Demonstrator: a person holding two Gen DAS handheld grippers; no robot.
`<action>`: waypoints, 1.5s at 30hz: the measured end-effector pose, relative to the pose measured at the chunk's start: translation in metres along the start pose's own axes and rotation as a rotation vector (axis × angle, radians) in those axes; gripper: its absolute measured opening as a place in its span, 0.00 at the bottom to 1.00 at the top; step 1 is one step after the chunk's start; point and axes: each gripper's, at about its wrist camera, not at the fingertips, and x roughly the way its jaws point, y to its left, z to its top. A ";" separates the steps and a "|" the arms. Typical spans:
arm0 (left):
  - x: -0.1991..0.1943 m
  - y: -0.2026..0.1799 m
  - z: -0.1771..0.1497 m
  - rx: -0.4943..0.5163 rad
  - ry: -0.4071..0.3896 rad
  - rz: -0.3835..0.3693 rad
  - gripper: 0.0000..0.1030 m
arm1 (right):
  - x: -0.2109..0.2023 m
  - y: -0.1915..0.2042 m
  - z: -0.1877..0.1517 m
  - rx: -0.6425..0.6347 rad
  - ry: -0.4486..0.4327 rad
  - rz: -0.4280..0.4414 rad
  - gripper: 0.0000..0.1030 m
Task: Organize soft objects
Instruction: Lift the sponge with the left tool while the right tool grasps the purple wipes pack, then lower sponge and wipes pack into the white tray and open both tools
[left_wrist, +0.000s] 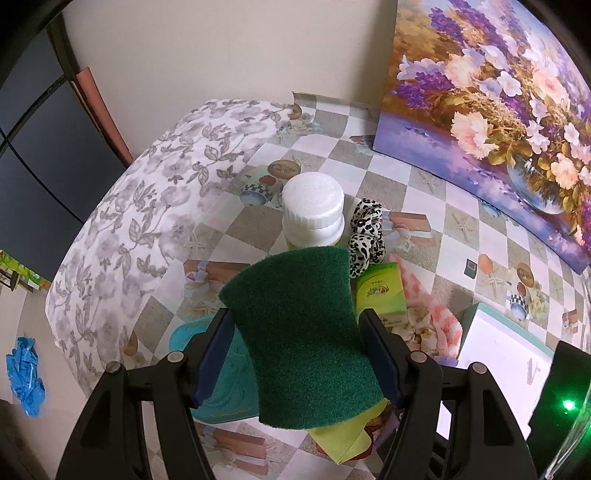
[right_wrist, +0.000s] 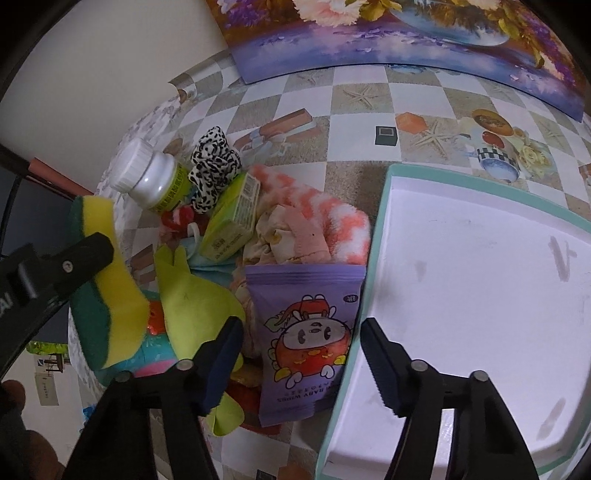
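Observation:
My left gripper (left_wrist: 295, 314) is shut on a green and yellow sponge (left_wrist: 303, 332), pads pressing its two sides; the right wrist view shows that sponge (right_wrist: 107, 280) held up at the left. My right gripper (right_wrist: 301, 325) points down with its jaws open astride a purple wipes packet (right_wrist: 306, 332), the pads not pressing it and the right finger over the box rim. Beyond lies a pile: a pink and white fluffy cloth (right_wrist: 321, 218), a yellow-green cloth (right_wrist: 192, 299), a black and white scrunchie (right_wrist: 214, 166), a teal cloth (left_wrist: 229, 373).
A white bottle (left_wrist: 314, 210) and a small green carton (left_wrist: 380, 291) sit in the pile. A white box with a teal rim (right_wrist: 377, 236) stands on the right. A flower painting (left_wrist: 480, 110) leans at the back. A floral cloth (left_wrist: 147, 203) covers the table's left edge.

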 end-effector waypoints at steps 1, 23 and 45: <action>0.000 0.000 0.000 -0.001 0.001 -0.001 0.69 | 0.000 0.000 0.000 -0.001 0.000 -0.008 0.64; -0.021 -0.004 -0.002 -0.015 -0.022 -0.021 0.69 | -0.037 -0.001 0.001 0.012 -0.072 0.046 0.47; -0.068 -0.093 -0.026 0.177 -0.078 -0.143 0.70 | -0.135 -0.138 -0.004 0.252 -0.222 -0.191 0.47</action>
